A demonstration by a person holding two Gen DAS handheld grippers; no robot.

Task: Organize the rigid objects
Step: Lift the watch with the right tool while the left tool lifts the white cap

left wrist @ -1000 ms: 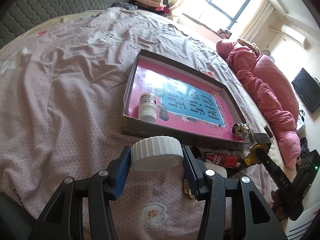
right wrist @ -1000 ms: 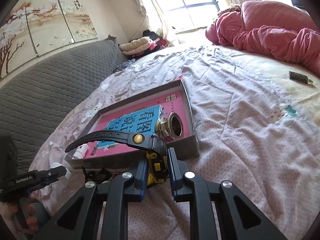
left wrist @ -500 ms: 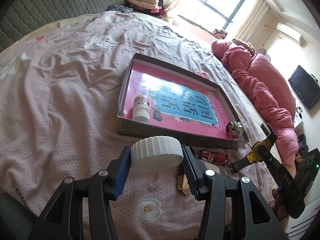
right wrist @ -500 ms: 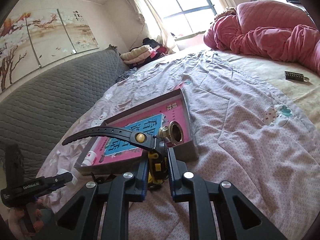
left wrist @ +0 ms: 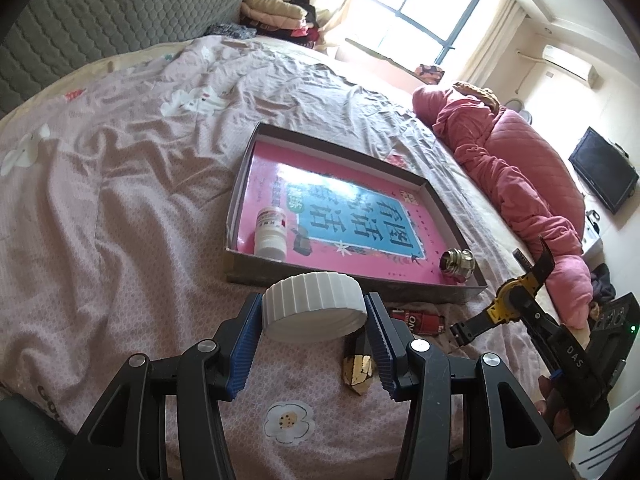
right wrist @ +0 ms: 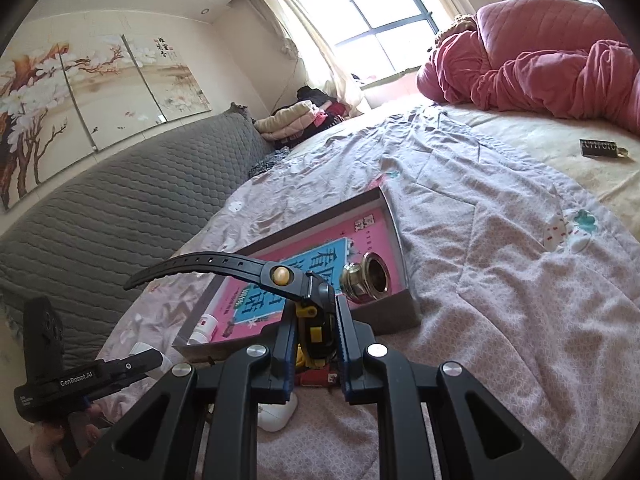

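Red pack (right wrist: pixel 316 377) — mostly hidden

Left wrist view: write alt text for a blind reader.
The left gripper holds a white ribbed lid above a pink bedsheet, just short of a shallow box. The box holds a pill bottle and a metal fitting.

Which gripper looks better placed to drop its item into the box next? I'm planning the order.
Probably the left gripper: its white ribbed lid hangs just short of the box near wall. The right gripper, holding the yellow-black watch, sits off the box's corner.
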